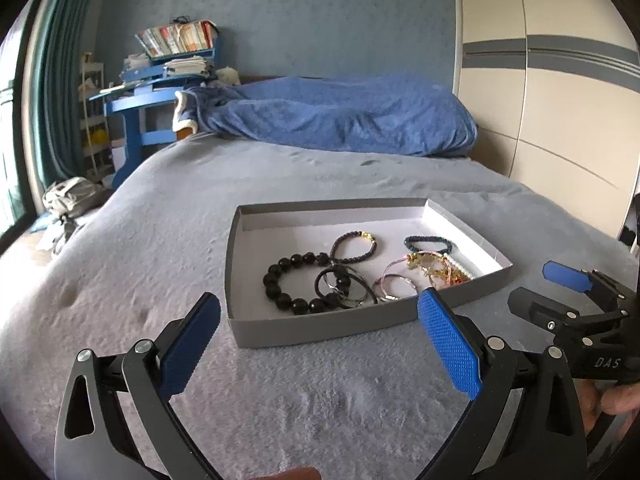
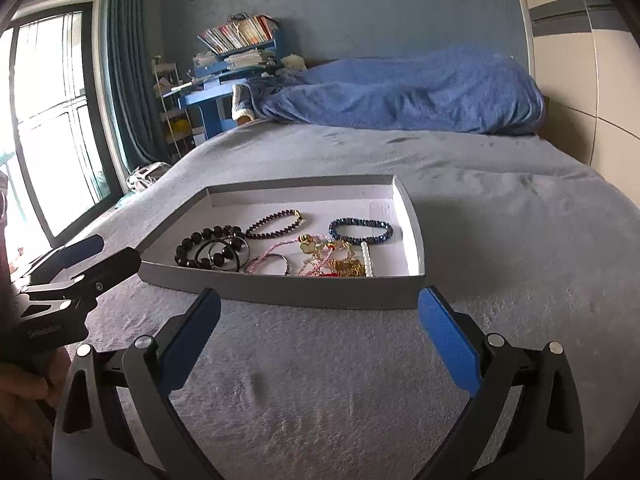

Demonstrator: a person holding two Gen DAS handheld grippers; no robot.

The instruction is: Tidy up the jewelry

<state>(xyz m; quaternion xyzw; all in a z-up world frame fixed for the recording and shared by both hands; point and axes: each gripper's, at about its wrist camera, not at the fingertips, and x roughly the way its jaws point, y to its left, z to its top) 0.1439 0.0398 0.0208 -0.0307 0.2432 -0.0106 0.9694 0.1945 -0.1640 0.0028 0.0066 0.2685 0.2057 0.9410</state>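
On the grey bed (image 1: 160,240), all the jewelry lies inside the shallow tray (image 1: 320,330): black bead bracelet (image 1: 298,282), rings, a tangled gold chain (image 2: 348,266). Left gripper (image 1: 320,344) and right gripper (image 2: 320,344) stand spread, holding nothing. Whether sorting is finished or waiting, I cannot tell.

A shallow grey box lid (image 2: 280,292) sits on a grey bedspread (image 2: 500,240), holding a large black bead bracelet (image 2: 208,246), a dark purple bracelet (image 2: 274,224), a blue bracelet (image 2: 360,231) and a tangle of gold and pink chains (image 2: 332,260). The right gripper (image 2: 320,336) hovers near the lid, jaws spread wide and empty. The left gripper (image 2: 92,256) enters at left.
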